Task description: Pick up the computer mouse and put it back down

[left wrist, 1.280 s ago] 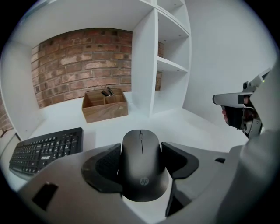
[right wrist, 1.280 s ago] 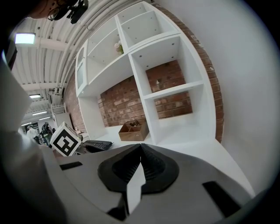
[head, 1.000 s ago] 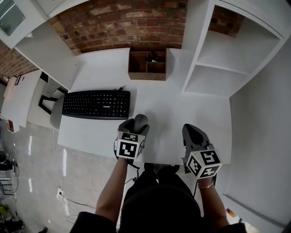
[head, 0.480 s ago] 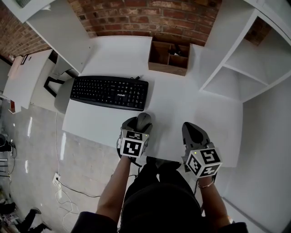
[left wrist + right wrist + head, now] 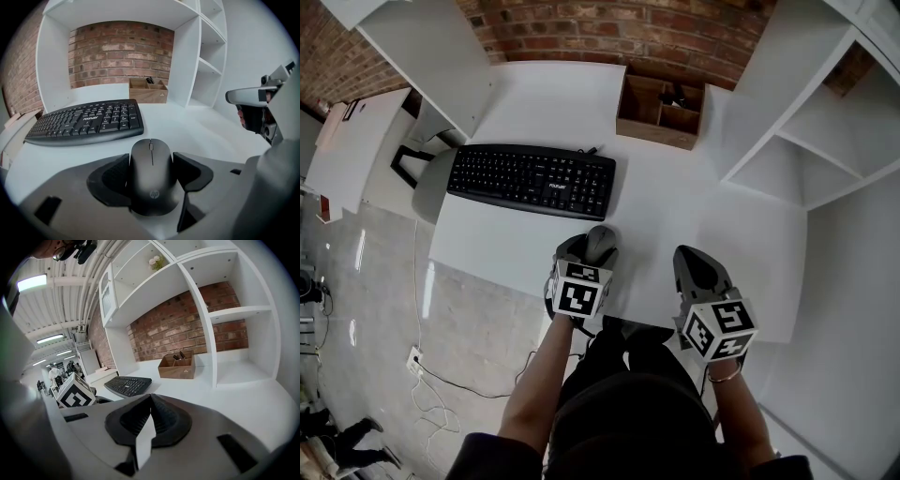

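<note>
A black computer mouse (image 5: 152, 176) sits between the two dark pads of my left gripper (image 5: 151, 176), and both pads press its sides. From the head view the mouse (image 5: 600, 242) pokes out ahead of the left gripper (image 5: 587, 253), just in front of the keyboard's right end. I cannot tell whether it rests on the white desk (image 5: 675, 202) or hangs just above it. My right gripper (image 5: 694, 267) hovers over the desk's near right part. Its jaws (image 5: 150, 404) are shut with nothing between them.
A black keyboard (image 5: 532, 180) lies to the left of the mouse, and it also shows in the left gripper view (image 5: 86, 122). A wooden organizer box (image 5: 661, 112) stands at the back by the brick wall. White shelving (image 5: 806, 141) rises on the right.
The head view has swung, so the desk sits differently in frame. The left gripper with the mouse has come slightly nearer the desk's front edge. The right gripper stays shut in place.
</note>
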Action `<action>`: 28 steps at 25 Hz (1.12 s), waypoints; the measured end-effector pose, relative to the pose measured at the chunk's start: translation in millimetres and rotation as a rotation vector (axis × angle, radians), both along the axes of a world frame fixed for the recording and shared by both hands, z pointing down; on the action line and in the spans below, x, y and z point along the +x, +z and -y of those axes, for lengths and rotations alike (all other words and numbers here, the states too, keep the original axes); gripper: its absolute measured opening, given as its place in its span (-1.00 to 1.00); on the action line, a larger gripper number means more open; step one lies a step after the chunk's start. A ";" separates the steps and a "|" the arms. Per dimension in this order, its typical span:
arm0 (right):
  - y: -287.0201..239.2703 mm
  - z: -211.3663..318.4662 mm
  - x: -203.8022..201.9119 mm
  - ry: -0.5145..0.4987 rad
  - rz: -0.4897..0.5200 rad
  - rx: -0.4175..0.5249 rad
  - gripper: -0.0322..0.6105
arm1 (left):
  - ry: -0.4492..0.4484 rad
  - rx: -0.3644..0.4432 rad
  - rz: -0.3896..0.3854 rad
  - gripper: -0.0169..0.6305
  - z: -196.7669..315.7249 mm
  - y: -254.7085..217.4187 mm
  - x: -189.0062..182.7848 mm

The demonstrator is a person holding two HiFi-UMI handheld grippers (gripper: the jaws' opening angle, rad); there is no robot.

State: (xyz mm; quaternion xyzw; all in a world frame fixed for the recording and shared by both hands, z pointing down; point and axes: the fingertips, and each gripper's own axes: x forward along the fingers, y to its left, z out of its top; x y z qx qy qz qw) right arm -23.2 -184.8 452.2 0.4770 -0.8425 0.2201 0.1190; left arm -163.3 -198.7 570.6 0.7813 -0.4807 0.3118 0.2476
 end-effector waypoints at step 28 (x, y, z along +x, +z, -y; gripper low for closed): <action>-10.3 -0.5 -3.1 0.042 -0.007 0.027 -0.89 | 0.040 0.035 -0.026 -0.03 -1.1 -19.7 -1.2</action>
